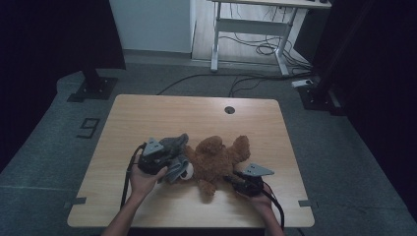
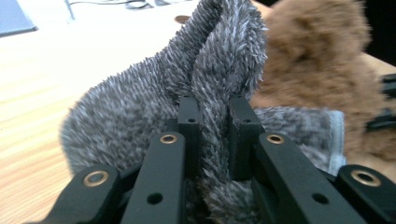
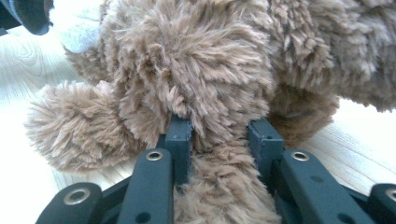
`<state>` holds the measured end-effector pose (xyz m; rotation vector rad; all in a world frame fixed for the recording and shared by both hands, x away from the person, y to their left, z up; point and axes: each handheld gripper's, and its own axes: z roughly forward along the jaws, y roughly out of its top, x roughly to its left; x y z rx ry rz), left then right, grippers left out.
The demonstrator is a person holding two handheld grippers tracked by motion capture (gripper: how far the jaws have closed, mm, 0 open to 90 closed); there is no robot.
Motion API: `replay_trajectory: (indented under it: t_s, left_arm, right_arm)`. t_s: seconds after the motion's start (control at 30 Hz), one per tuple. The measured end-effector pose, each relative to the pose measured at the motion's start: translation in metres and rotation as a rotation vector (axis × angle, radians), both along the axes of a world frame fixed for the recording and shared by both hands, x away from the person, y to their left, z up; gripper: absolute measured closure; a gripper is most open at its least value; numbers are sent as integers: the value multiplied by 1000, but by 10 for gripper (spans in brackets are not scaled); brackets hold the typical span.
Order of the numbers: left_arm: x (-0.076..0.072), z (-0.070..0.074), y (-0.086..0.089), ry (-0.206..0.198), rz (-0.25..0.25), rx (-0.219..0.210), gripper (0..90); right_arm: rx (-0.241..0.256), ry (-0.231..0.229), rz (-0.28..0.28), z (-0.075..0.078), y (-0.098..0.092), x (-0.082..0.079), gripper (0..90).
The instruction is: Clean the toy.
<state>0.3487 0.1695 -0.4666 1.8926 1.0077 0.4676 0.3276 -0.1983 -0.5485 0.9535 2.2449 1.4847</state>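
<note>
A brown plush teddy bear (image 1: 216, 160) lies on the wooden table (image 1: 196, 118), with a grey fuzzy cloth (image 1: 173, 147) over its head end at the left. My left gripper (image 1: 164, 160) is shut on a fold of the grey fuzzy cloth (image 2: 219, 70), its fingers (image 2: 189, 126) pinching the pile. My right gripper (image 1: 241, 179) is shut on a limb of the bear (image 3: 210, 93), brown fur bulging between its fingers (image 3: 180, 140). The bear's face is mostly hidden by the cloth.
A round cable hole (image 1: 229, 109) sits near the table's far edge. Beyond the table stands a white desk frame (image 1: 246, 29) with cables on the floor. Black stand bases (image 1: 91, 88) flank the table at both far corners.
</note>
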Motion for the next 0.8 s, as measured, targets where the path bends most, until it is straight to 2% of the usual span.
replay_trajectory:
  t_s: [0.13, 0.23, 0.3, 0.4, 0.43, 0.5, 0.6, 0.7, 0.8]
  left_arm:
    - [5, -14, 18, 68, 43, -4, 782]
    - [5, -25, 24, 114, 57, 32, 783]
    - [7, -35, 25, 161, 55, 69, 783]
    - [8, -50, 23, 204, 36, 89, 783]
    - [8, -52, 23, 210, 33, 80, 783]
    - [6, -52, 22, 203, 32, 78, 783]
    - [4, -43, 29, 186, 45, 44, 782]
    - [-2, -23, 37, 128, 61, -5, 782]
    - [-10, 0, 32, 75, 27, -34, 782]
  right_arm:
    - [2, 2, 0, 0, 0, 0, 668]
    - [2, 3, -2, 0, 0, 1, 668]
    - [1, 5, -3, 0, 0, 1, 668]
    - [-2, 3, -5, 0, 0, 0, 668]
    - [-1, 4, -5, 0, 0, 0, 668]
    - [0, 6, -6, 0, 0, 0, 668]
    - [1, 8, -6, 0, -1, 1, 668]
    - [0, 8, -5, 0, -1, 1, 668]
    - [0, 8, -5, 0, -1, 1, 667]
